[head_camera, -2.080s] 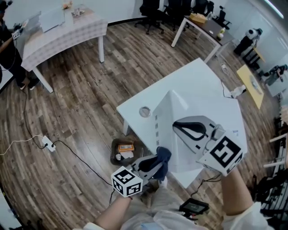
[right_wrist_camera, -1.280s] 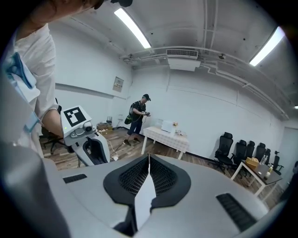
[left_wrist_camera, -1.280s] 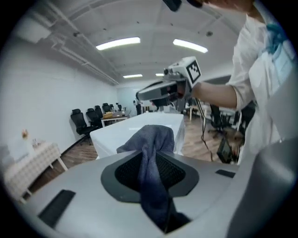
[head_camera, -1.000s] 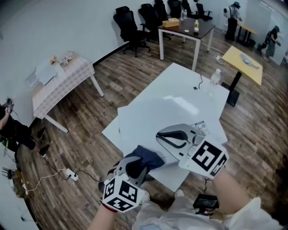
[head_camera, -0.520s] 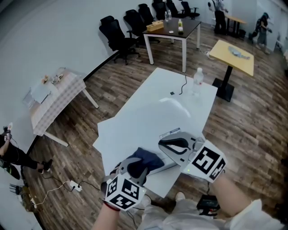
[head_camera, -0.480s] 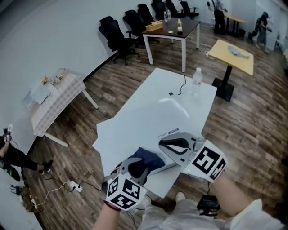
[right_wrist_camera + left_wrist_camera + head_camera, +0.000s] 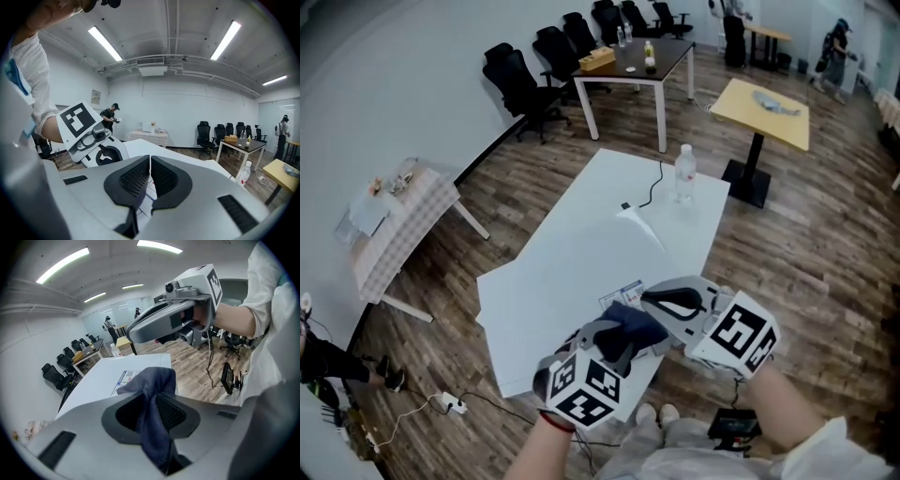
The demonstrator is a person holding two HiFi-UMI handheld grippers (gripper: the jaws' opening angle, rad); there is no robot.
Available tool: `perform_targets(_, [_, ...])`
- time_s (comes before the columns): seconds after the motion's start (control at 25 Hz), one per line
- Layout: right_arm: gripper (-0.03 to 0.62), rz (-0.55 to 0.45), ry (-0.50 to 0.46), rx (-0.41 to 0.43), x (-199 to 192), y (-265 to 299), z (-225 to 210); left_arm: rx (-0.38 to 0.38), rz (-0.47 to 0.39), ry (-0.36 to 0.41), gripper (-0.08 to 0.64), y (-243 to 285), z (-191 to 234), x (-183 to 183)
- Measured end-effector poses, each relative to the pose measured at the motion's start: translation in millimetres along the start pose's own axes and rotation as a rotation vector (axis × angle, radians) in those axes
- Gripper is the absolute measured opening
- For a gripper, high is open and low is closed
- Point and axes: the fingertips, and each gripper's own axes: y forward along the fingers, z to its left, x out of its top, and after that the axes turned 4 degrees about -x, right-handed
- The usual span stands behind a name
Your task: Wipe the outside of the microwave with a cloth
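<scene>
The left gripper (image 7: 623, 339) is clamped on a dark blue cloth (image 7: 634, 322). In the left gripper view the fabric runs up between the two ribbed pads and bunches out past their tips. It sits over the near right part of the white microwave (image 7: 567, 281), whose flat top is hard to tell apart from the white tabletop (image 7: 609, 183) under it. A raised crease towards the far right seems to mark one of the microwave's corners. A small printed label (image 7: 622, 294) lies on the microwave's top just beyond the cloth on the far side. None of the views shows whether the cloth actually presses on the surface.

The right gripper (image 7: 656, 300) is closed with nothing in it. In the right gripper view its two dark pads meet along a thin vertical seam. It lies nearly level just right of the cloth, with its tips pointing left over the label and close to the bunched fabric. The two grippers are side by side at the near edge of the microwave, each held by a forearm in a white sleeve.

At the far end of the tabletop stands a clear plastic bottle (image 7: 683, 172), and a thin dark cable (image 7: 651, 190) trails beside it on the left. Beyond that is a wood-plank floor (image 7: 534, 169). A dark table with black office chairs (image 7: 520, 84) stands far off, and a checked table (image 7: 394, 225) is at the left.
</scene>
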Motion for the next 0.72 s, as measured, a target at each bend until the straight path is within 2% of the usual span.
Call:
perform_targets(0.24, [0.034,0.039,-0.003,-0.051,-9,-12,-28,-0.088,-0.009,0.026,0.088,22,-2,27])
perform_targets(0.36, [0.034,0.048,-0.007,-0.076,-10,-17,-40,-0.11,-0.006,0.045,0.089,30,-3,35])
perform_targets(0.48, [0.035,0.044,-0.051,-0.073,-10,-25,-45,-0.12,-0.01,0.062,0.09,37,-3,44])
perform_targets(0.6, [0.035,0.036,-0.072,-0.039,-10,-34,-53,-0.142,-0.01,0.086,0.089,41,-2,53])
perform_targets(0.72, [0.035,0.031,-0.089,0.069,-7,-37,-52,-0.166,-0.002,0.144,0.092,43,-3,62])
